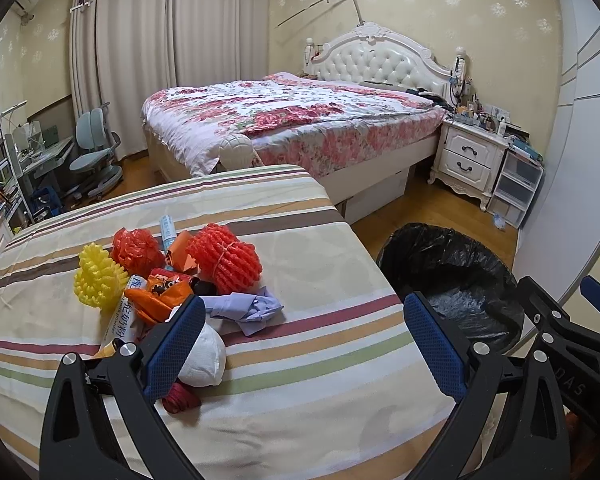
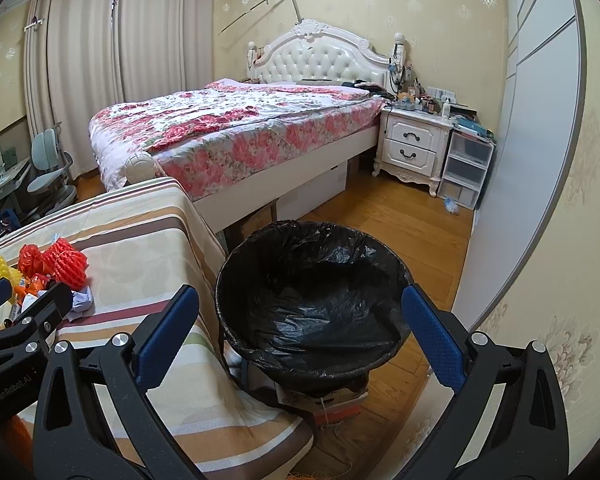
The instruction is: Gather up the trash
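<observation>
A pile of trash lies on the striped tablecloth (image 1: 308, 360): a red foam net (image 1: 224, 258), a second red net (image 1: 138, 250), a yellow foam net (image 1: 98, 278), orange wrappers (image 1: 158, 298), a crumpled purple cloth (image 1: 252, 306), a white wad (image 1: 204, 354) and a small red item (image 1: 180, 398). My left gripper (image 1: 304, 344) is open above the table; its left finger is next to the white wad. My right gripper (image 2: 300, 340) is open and empty over the black-lined bin (image 2: 312, 300). The bin also shows in the left wrist view (image 1: 452, 280).
The bin stands on a box on the wooden floor (image 2: 400, 216), right of the table. A bed with a floral cover (image 1: 284, 120) lies behind. A white nightstand (image 1: 468, 156) and plastic drawers (image 1: 516, 188) stand at the right wall.
</observation>
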A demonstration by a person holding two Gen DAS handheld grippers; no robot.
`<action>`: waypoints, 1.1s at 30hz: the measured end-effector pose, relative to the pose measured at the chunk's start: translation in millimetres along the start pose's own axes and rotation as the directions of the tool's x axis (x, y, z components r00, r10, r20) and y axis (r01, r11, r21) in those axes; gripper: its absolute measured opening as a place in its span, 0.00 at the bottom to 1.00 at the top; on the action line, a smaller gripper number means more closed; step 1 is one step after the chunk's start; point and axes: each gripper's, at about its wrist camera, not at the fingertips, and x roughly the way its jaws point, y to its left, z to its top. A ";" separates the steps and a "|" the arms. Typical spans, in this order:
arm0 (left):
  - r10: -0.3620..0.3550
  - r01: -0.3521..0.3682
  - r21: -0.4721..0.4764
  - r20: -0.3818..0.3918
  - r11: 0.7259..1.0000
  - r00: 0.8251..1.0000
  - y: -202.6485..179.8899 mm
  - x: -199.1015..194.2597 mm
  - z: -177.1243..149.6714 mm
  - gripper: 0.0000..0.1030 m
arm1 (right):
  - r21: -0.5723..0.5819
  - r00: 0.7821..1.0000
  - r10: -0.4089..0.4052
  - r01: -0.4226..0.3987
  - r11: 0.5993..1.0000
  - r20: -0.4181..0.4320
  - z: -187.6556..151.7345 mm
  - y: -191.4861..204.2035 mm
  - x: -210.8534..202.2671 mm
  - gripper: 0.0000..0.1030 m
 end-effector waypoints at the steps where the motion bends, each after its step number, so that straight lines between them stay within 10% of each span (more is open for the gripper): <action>1: 0.001 -0.001 0.001 0.000 1.000 1.000 -0.3 0.0 0.1 0.94 | -0.001 1.000 -0.001 0.001 1.000 0.001 0.2 0.2 0.2 0.96; 33: 0.003 -0.003 -0.002 -0.007 1.000 1.000 4.1 6.1 -2.5 0.94 | 0.003 1.000 -0.001 0.001 1.000 -0.007 -1.2 -2.5 4.1 0.96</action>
